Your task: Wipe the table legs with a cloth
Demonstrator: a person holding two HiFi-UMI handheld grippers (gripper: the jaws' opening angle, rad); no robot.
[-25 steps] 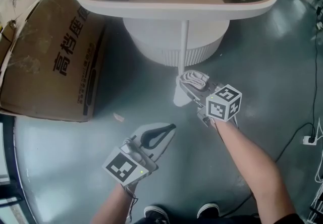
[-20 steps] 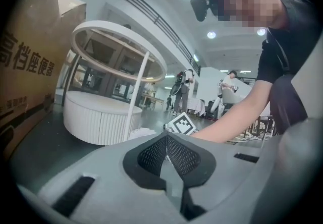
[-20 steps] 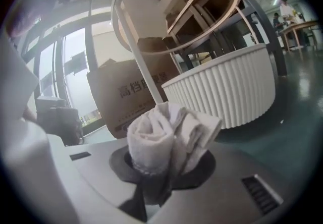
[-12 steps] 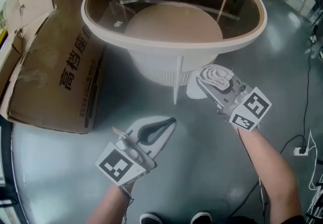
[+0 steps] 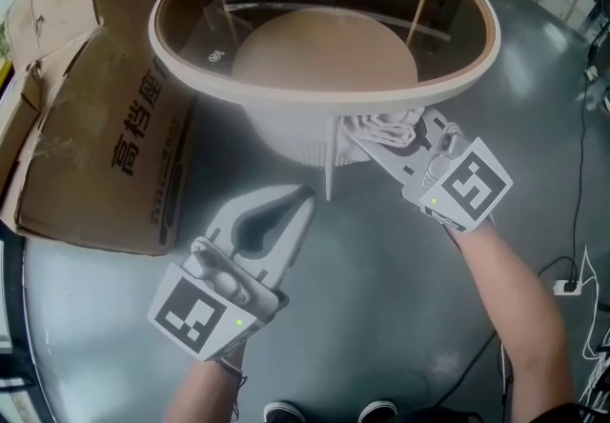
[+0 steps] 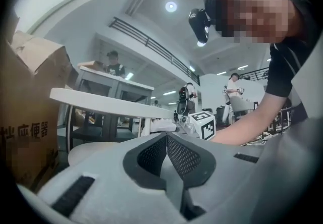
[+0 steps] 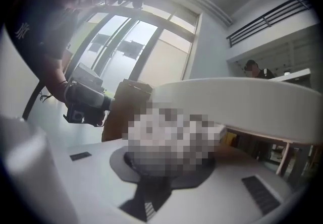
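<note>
The right hand-held gripper (image 5: 374,137), clamping the cloth (image 5: 393,126), is closing in, cloth now just right of the upright leg (image 5: 331,162); the left hand-held gripper (image 5: 301,200), jaws together, is idling below-left of the leg.

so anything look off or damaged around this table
The cardboard box left of the table lies tipped on its side on the floor, its flaps bent and creased. Nothing else stands out: the table rim looks intact, and the right gripper holds the cloth beside the top of the white leg.
</note>
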